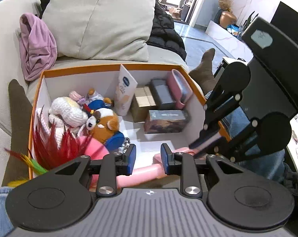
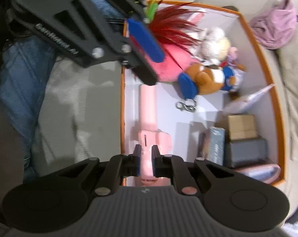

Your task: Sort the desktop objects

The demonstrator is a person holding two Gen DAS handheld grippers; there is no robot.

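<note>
An orange-rimmed box (image 1: 109, 66) with white walls sits on a sofa. A long pink object (image 2: 147, 106) lies along the box's near wall. My right gripper (image 2: 146, 158) is shut on its wider end, pointing steeply down. In the left wrist view the right gripper (image 1: 196, 147) pinches that pink end at the box's right corner. My left gripper (image 1: 148, 159) hangs open just above the pink object's handle (image 1: 145, 172), nothing between its blue pads. The right wrist view shows the left gripper (image 2: 149, 59) over the pink object's far end.
Plush toys (image 1: 103, 124) and a red feather toy (image 1: 50, 144) fill the box's left side. A leaning white packet (image 1: 125, 92) and several small boxes (image 1: 164, 120) fill the right. A keyring (image 2: 185, 105) lies on the box floor. A person's jeans-clad legs (image 2: 24, 75) flank the box.
</note>
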